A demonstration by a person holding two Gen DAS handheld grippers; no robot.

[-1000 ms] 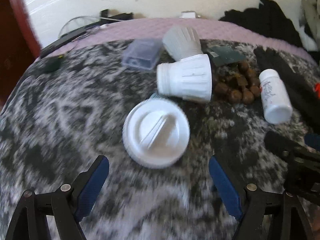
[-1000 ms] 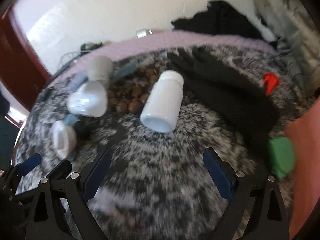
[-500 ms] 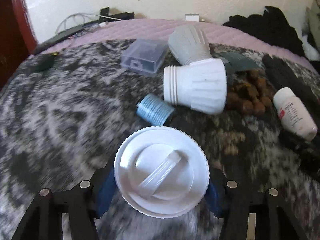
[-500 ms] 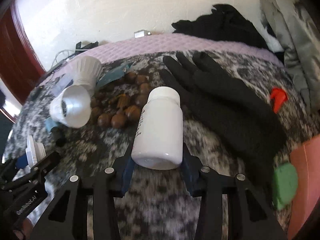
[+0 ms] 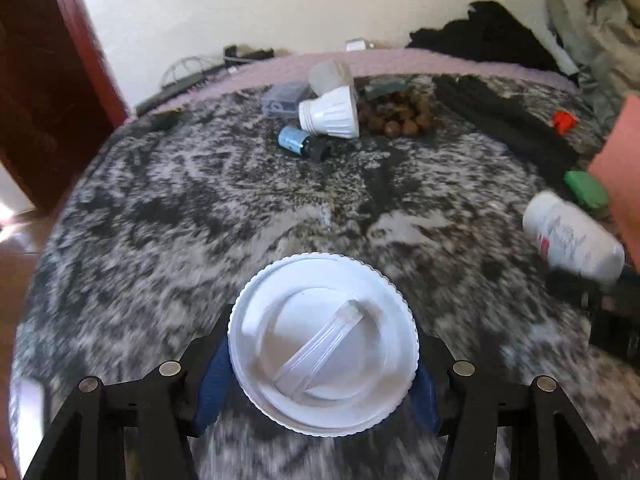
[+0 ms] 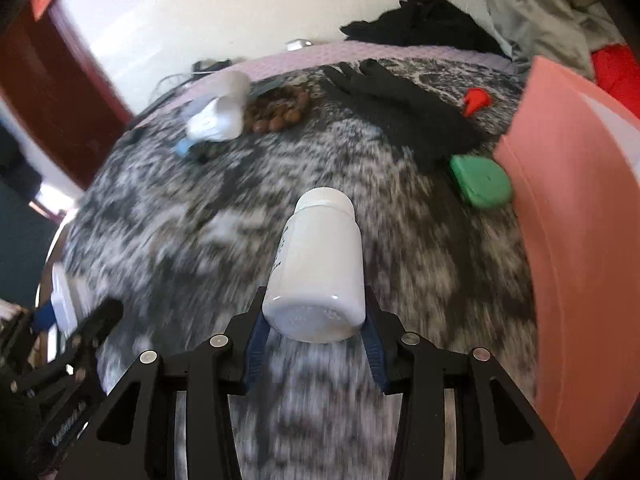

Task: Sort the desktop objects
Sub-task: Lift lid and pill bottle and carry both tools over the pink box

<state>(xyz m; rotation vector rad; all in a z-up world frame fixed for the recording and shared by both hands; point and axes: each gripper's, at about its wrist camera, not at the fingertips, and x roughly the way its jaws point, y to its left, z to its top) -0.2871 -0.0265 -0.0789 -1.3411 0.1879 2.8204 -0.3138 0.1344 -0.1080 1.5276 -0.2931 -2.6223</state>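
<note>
My left gripper (image 5: 320, 376) is shut on a round white ribbed lid (image 5: 323, 344) and holds it above the grey patterned cloth. My right gripper (image 6: 314, 344) is shut on the base of a white pill bottle (image 6: 320, 264), cap pointing away, lifted above the cloth. That bottle also shows at the right of the left wrist view (image 5: 572, 236). The left gripper with the lid shows at the lower left of the right wrist view (image 6: 64, 308).
At the far side lie two white bulb housings (image 5: 330, 114), a clear plastic box (image 5: 284, 98), a blue spool (image 5: 294, 142), brown beads (image 5: 396, 118), black gloves (image 6: 400, 100) and a red clip (image 6: 476, 100). A green case (image 6: 480, 180) lies beside a pink bin (image 6: 576, 248) at right.
Both grippers closed on their objects, the left on the lid and the right on the bottle. Both then lifted and pulled back from the cluster at the far side.
</note>
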